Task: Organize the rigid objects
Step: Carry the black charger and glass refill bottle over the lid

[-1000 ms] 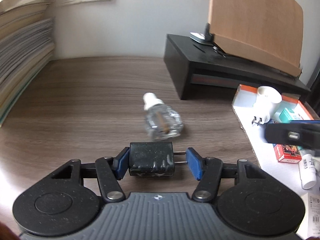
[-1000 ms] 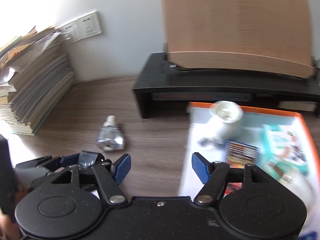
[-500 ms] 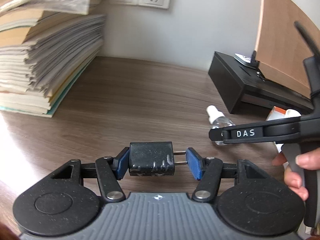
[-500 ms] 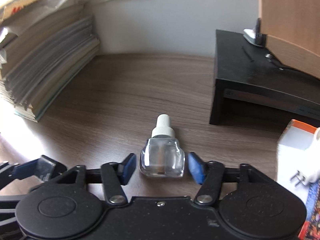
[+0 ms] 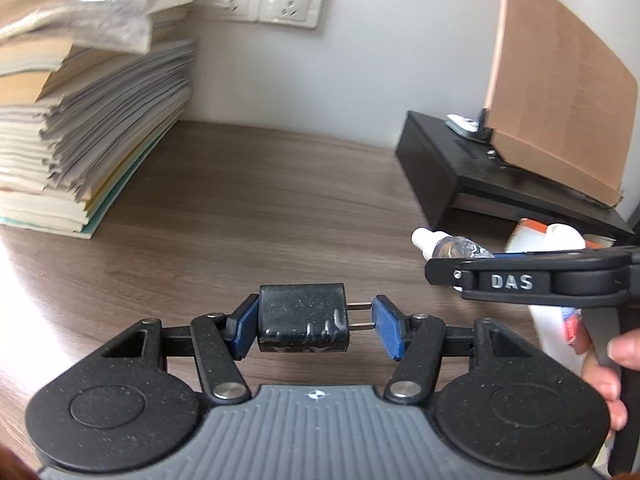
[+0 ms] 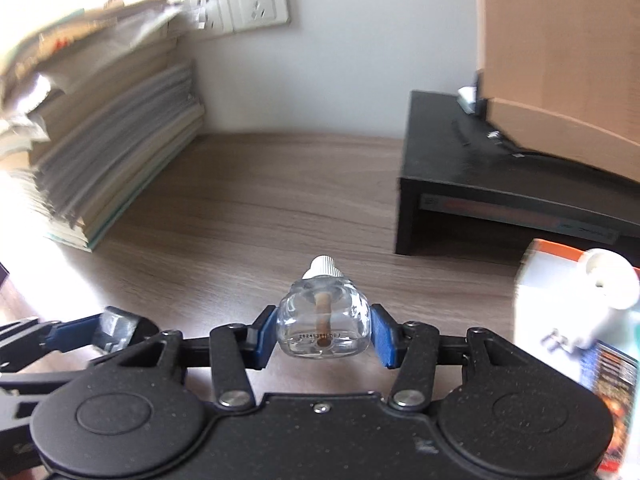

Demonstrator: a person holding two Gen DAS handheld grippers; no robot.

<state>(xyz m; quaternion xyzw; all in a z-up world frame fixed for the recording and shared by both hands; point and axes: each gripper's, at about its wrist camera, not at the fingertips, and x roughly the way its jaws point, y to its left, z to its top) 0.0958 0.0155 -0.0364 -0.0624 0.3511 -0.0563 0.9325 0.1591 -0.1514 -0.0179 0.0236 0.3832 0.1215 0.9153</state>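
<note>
My left gripper [image 5: 314, 330] is shut on a black plug adapter [image 5: 302, 318], whose metal prongs butt against the right pad, held above the wooden desk [image 5: 260, 208]. In the right wrist view a clear glass bottle [image 6: 324, 320] with a white cap and a brown wick sits between my right gripper's [image 6: 324, 330] blue pads. Those jaws are closing and both pads touch the bottle's sides. The left wrist view shows the right gripper [image 5: 434, 274] side-on at the right, with the bottle [image 5: 460, 248] poking out behind it. The left gripper [image 6: 80, 330] shows at the lower left of the right wrist view.
A tall stack of books and papers [image 5: 80, 140] fills the left, under wall sockets [image 5: 276, 0]. A black stand [image 5: 480, 172] carrying a cardboard box [image 5: 560, 100] stands at the right. A white, orange-rimmed tray [image 6: 560, 254] holds a white plug [image 6: 608, 292] and small boxes. A hand [image 5: 612, 372] grips the right handle.
The right gripper swung left from the tray to the bottle and closed its jaws around it. The left gripper, still holding the plug, moved and now faces the book stack.
</note>
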